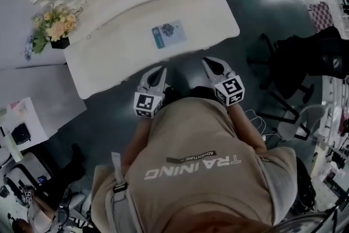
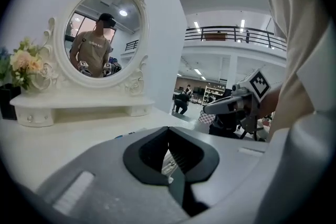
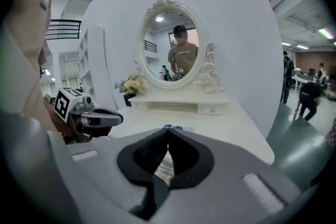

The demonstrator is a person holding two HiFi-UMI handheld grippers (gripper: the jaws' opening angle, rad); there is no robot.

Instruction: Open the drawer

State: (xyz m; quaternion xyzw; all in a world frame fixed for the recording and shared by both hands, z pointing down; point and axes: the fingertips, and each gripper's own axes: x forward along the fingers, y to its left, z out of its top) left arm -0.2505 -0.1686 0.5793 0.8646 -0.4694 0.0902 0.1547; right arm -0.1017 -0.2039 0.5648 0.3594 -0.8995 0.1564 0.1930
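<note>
The left gripper (image 1: 160,71) and the right gripper (image 1: 210,63) both had their fingers together on nothing, pointing at the near edge of the desk (image 1: 109,57). The drawer (image 3: 163,168), only a carved sliver of it showing, seemed to lie straight ahead and lower in the desk's front, running along that edge. The left fingers looked slightly nearer.

The right gripper (image 3: 167,135), jaws together and empty, faces the white dressing table (image 3: 231,126).

Tan lettered T-shirt (image 1: 218,133), grey hand-held grippers (image 1: 160,72) (image 1: 210,64)
</note>
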